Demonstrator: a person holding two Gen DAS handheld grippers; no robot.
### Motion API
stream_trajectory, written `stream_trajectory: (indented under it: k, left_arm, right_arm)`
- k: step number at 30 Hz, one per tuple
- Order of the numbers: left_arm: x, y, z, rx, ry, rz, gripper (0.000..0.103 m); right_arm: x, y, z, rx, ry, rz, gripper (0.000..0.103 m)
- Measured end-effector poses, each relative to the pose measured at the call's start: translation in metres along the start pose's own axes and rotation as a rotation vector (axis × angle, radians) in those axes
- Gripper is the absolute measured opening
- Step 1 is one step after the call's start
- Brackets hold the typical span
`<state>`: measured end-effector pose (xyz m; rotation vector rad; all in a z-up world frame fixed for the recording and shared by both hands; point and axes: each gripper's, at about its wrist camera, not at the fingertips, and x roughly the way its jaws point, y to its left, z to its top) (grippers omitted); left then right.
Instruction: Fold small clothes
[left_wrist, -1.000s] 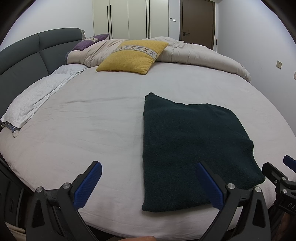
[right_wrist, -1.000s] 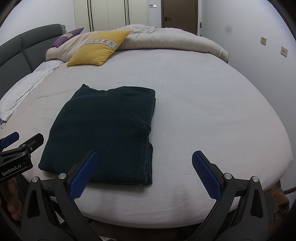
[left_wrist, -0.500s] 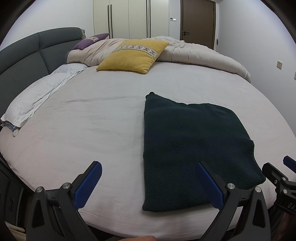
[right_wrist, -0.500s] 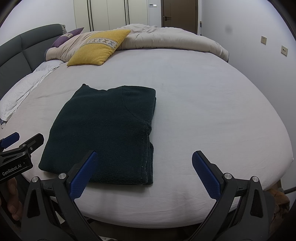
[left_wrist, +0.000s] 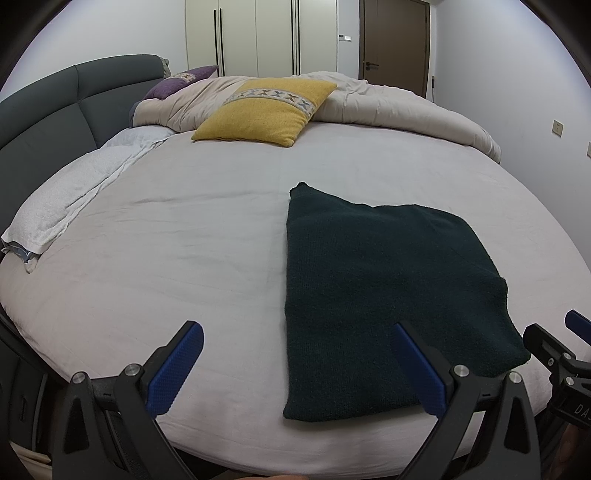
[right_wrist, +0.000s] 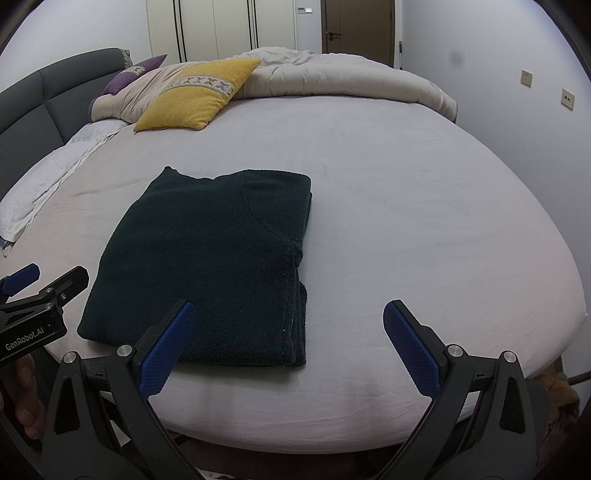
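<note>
Ahead of grippers: folded dark sweater is lying flat.
Left gripper: I am holding it apart.
Right gripper: apart, empty.
Risk: I judge a one-layer pinch is liable to undo the fold.

A home bedroom was shown. Most of each view was filled by a bed covered with a pale sheet. A grey padded headboard was seen at the bed's left side. A yellow cushion and a purple pillow were laid on the bed near the headboard, with a beige duvet bunched along the bed's far edge. A white towel was spread just beside the headboard. Beyond the bed, white wardrobe doors and a brown door were seen, and wall sockets were fitted to the bed's right.
</note>
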<state>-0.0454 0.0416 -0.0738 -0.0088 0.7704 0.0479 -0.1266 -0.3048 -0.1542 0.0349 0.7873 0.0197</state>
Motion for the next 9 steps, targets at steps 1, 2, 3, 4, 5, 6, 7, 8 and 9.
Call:
stream_trajectory:
  k: [1,2,3,4,5,6,7,8,9]
  left_arm:
    - [0.0004,0.0,-0.0007,0.0,0.001,0.0,0.103]
    - [0.0009,0.0003,-0.0007,0.0,0.002,0.0,0.103]
    - [0.0009,0.0005,-0.0007,0.0,0.002,0.0,0.103]
    - [0.0016,0.001,-0.0006,-0.002,0.002,0.0,0.103]
    - [0.0023,0.0016,-0.0007,-0.003,0.003,0.001,0.103]
    - [0.0029,0.0021,-0.0005,-0.003,0.003,0.002,0.103]
    - [0.0035,0.0025,-0.0004,-0.002,0.002,0.003,0.103]
    - [0.0037,0.0027,-0.0003,-0.002,0.002,0.003,0.103]
    - [0.0038,0.0029,-0.0003,-0.003,0.003,0.001,0.103]
  right_arm:
    - [-0.0002,0.0004,-0.0002,0.0,0.001,0.0,0.103]
    - [0.0,0.0005,-0.0005,0.001,0.001,0.0,0.103]
    - [-0.0006,0.0017,-0.0011,0.001,0.002,0.001,0.103]
    - [-0.0011,0.0034,-0.0023,0.004,0.003,0.0,0.103]
    - [-0.0019,0.0048,-0.003,0.005,0.003,0.0,0.103]
    - [-0.0019,0.005,-0.0031,0.006,0.003,0.0,0.103]
    - [-0.0023,0.0057,-0.0035,0.006,0.004,0.0,0.103]
    - [-0.0018,0.0052,-0.0033,0.006,0.003,0.0,0.103]
    - [-0.0027,0.0067,-0.0041,0.006,0.003,0.0,0.103]
